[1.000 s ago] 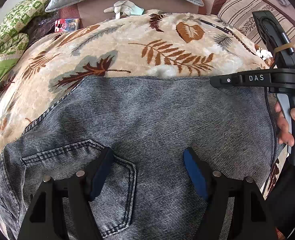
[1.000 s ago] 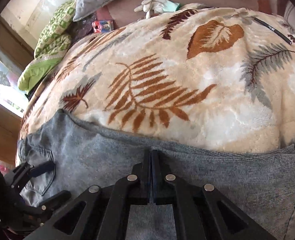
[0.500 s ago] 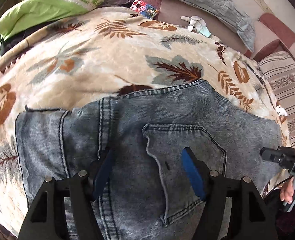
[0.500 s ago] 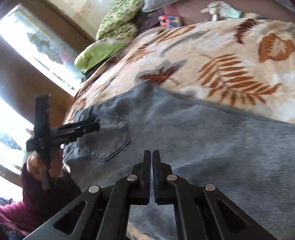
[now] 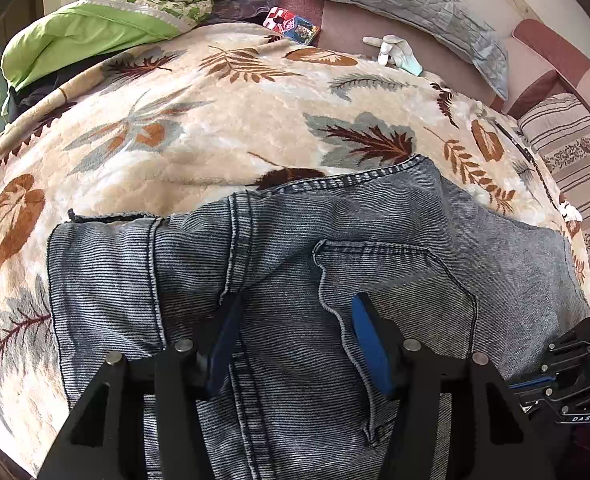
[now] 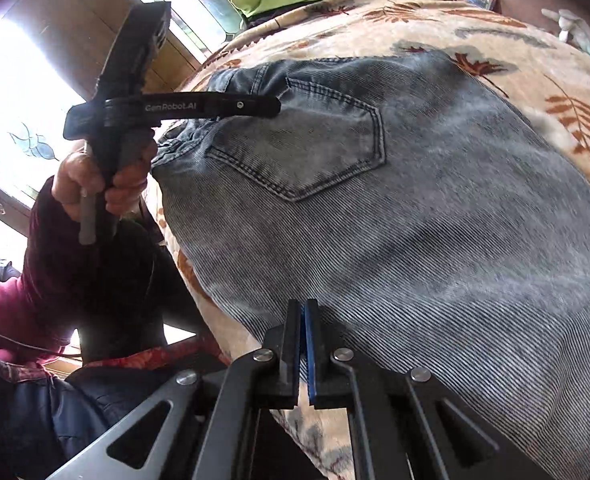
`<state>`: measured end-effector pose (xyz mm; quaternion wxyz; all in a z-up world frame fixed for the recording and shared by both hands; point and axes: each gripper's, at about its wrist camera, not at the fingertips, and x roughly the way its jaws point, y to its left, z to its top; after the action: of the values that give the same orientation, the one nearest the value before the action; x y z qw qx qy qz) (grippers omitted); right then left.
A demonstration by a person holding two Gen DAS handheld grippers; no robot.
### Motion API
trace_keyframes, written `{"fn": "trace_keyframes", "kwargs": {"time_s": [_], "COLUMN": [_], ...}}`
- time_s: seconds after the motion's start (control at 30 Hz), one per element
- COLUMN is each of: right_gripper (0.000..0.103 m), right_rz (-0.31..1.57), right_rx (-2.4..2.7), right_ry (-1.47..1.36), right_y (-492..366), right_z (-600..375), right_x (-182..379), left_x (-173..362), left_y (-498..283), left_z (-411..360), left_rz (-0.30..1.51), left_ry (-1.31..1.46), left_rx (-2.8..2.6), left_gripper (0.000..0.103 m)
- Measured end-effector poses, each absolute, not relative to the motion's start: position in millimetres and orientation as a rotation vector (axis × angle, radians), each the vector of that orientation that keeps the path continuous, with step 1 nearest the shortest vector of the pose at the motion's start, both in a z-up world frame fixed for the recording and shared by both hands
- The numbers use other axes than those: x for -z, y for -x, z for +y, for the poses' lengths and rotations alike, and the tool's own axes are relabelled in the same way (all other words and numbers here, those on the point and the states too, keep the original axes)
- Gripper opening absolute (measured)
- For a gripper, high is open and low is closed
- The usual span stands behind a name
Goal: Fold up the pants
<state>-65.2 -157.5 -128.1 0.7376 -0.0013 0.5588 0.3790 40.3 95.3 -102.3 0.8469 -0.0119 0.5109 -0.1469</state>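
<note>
Grey-blue denim pants [image 5: 335, 264] lie spread on a leaf-patterned blanket [image 5: 199, 120], back pocket [image 5: 399, 280] up. My left gripper [image 5: 295, 320] is open, its blue pads just above the denim beside the pocket and centre seam. It also shows in the right wrist view [image 6: 255, 106], held over the waistband. My right gripper [image 6: 303, 320] is shut with nothing visible between the pads, at the near edge of the pants [image 6: 435, 208]. Its body shows at the right edge of the left wrist view [image 5: 575, 380].
A green quilt [image 5: 95, 28] and grey pillow [image 5: 407, 4] lie at the blanket's far side, with a white glove [image 5: 393, 50] and a small colourful box [image 5: 293, 26]. A striped cushion [image 5: 571, 152] is at the right. A window [image 6: 23, 128] is left of the bed.
My left gripper has swung left from the leg to the seat and waistband, staying open. My right gripper stayed shut and has drawn back to the near edge, its view turning left.
</note>
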Motion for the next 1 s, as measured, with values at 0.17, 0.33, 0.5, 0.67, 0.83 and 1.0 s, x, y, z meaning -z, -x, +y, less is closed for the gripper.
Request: {"fn": "trace_keyframes", "kwargs": {"time_s": [0.17,0.33,0.5,0.67,0.83,1.0], "right_gripper": [0.004,0.004,0.004,0.003,0.002,0.001], "right_rz": [1.217,1.139,1.21,1.176,1.146,1.105], "right_rx": [-0.775,-0.698,-0.592,-0.534,-0.388,-0.183], "right_ry": [0.033,0.003,-0.088,-0.225,-0.273,-0.365], "right_y": [74.9,73.7,69.0,82.5,102.3,123.7], "right_z": [-173.7,-193.2,-248.7,-320.1,-382.1,-457.6], "right_x": [121.6,106.2,125.5,133.6,131.4,126.3], "left_x": [97.1,84.3,77.9,73.6,76.8,74.1], "left_y": [-39.7,-27.8,-22.1,-24.0,-26.2,-21.4], "left_z": [102.4,89.3,67.3,58.5,48.2,30.5], "left_rz": [1.079,1.005,0.958,0.927,0.945,0.929], "left_ry": [0.069,-0.005,-0.084,-0.129,-0.131,-0.147], "left_rx": [0.292,0.24,0.267,0.235,0.238,0.287], "left_gripper": [0.049,0.05,0.05,0.05,0.05,0.05]}}
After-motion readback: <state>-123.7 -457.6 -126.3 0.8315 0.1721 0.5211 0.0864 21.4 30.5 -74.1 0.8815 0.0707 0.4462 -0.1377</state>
